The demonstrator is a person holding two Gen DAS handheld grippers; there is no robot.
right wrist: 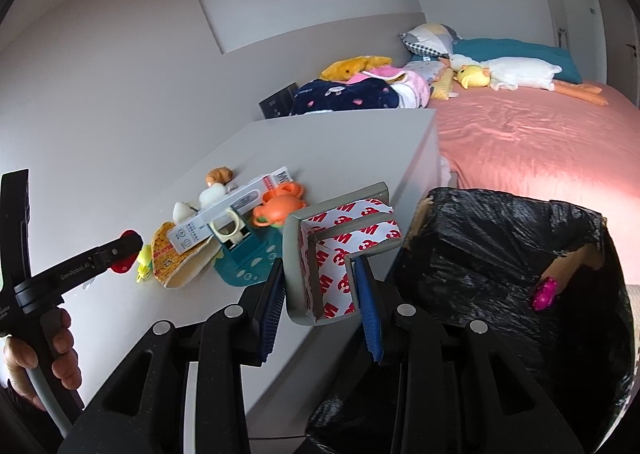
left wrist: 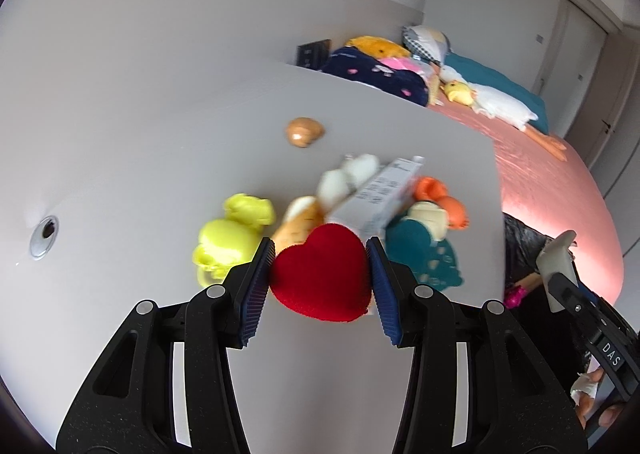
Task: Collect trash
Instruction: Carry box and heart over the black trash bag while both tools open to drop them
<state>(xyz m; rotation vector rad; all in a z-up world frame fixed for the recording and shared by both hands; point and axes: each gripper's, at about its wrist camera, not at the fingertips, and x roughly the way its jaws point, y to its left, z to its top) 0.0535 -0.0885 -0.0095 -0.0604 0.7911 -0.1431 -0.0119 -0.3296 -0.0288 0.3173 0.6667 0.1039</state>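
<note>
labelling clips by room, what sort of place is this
Most likely a bedroom: a bed with a pink sheet, pillows and a plush goose on it, beside a white table.

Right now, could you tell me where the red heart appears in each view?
Left wrist: red heart at lower centre, clamped in the left gripper.
Right wrist: far left, partly hidden behind that gripper.
Shared landmark: the orange toy on the white desk.
</note>
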